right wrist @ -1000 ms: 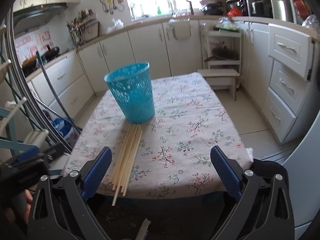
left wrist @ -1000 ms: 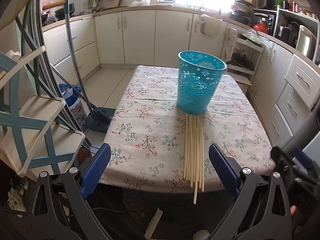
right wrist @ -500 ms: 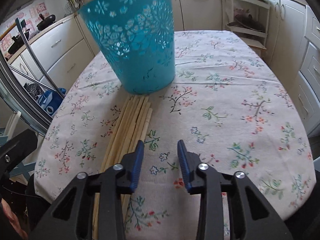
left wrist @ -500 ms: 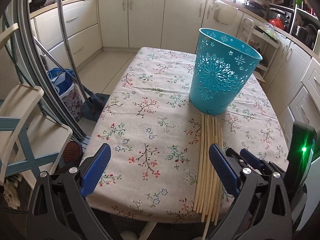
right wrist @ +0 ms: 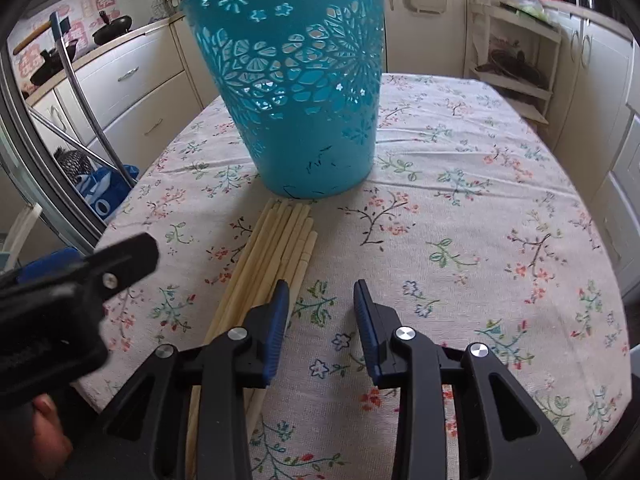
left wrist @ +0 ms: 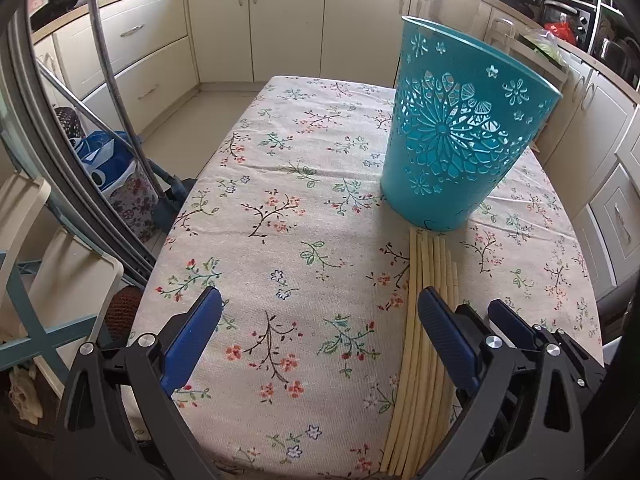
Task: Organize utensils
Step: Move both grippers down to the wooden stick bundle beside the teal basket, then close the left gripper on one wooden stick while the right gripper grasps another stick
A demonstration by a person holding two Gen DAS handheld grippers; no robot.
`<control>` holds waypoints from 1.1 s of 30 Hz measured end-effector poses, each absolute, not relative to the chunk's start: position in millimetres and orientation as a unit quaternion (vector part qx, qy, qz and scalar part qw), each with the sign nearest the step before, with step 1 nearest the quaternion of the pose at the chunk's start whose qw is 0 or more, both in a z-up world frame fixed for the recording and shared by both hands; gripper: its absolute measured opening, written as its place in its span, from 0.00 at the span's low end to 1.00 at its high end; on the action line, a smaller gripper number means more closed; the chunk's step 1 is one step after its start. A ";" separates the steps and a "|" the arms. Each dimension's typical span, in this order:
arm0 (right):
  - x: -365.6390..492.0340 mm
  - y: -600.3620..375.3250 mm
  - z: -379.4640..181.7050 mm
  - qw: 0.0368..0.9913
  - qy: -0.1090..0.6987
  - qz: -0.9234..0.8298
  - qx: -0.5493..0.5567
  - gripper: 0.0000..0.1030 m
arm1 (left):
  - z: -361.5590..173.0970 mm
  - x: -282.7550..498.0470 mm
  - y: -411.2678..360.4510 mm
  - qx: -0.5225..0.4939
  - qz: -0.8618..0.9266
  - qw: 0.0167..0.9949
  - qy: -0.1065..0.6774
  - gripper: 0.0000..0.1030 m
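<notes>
A bundle of several pale wooden chopsticks lies on the flowered tablecloth, running from the table's near edge up to the foot of a teal cut-out bin, which stands upright. My left gripper is wide open above bare cloth, its right finger over the bundle's near half. My right gripper hangs low with its jaws drawn to a narrow gap and nothing between them. Its left finger lies over the bundle's right edge, and the gap is over cloth.
Cream kitchen cabinets run round the room. Left of the table are a folding step stool, metal tubes and a blue bag on the floor. A shelf rack stands at the back right. A hand shows at the lower left.
Both grippers have come down and forward toward the chopsticks and the bin. The right gripper's jaws narrowed from wide to a small gap. The left jaws stayed wide.
</notes>
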State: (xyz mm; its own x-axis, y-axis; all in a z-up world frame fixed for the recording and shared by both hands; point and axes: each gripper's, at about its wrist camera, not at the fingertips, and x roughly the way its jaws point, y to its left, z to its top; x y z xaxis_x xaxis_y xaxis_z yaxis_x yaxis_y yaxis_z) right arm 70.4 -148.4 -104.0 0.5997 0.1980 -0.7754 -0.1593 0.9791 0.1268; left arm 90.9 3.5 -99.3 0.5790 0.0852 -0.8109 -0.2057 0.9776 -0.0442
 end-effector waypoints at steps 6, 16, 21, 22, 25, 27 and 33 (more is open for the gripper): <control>70.2 -145.2 -105.1 0.896 0.431 0.107 0.000 0.33 | -104.1 97.5 2.3 -0.064 0.085 0.884 0.456 0.92; 74.2 -169.4 -103.9 0.894 0.428 0.117 -0.059 0.21 | -130.6 126.4 -9.4 -0.023 0.070 0.875 0.479 0.91; 78.6 -182.9 -102.3 0.894 0.427 0.125 -0.047 0.21 | -141.8 139.9 -15.3 -0.009 0.067 0.870 0.488 0.91; 78.6 -184.4 -102.8 0.894 0.428 0.128 -0.042 0.21 | -143.7 142.0 -16.6 -0.006 0.068 0.869 0.491 0.92; 84.4 -187.3 -102.1 0.891 0.432 0.134 -0.036 0.21 | -143.3 145.9 -15.5 -0.005 0.067 0.870 0.488 0.92; 86.2 -187.8 -101.7 0.889 0.435 0.137 -0.035 0.21 | -143.2 147.8 -16.0 -0.002 0.067 0.870 0.488 0.92; 86.3 -170.9 -101.1 0.878 0.447 0.161 -0.060 0.13 | -137.9 149.7 -25.5 -0.001 0.034 0.878 0.477 0.59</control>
State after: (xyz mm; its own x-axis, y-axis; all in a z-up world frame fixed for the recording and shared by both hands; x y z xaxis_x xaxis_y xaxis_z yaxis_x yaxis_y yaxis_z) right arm 86.3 -170.9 -101.1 0.5483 0.2291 -0.8043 -0.3357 0.9412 0.0392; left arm 149.7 -25.5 -137.9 0.5419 0.0583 -0.8384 -0.0607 0.9977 0.0302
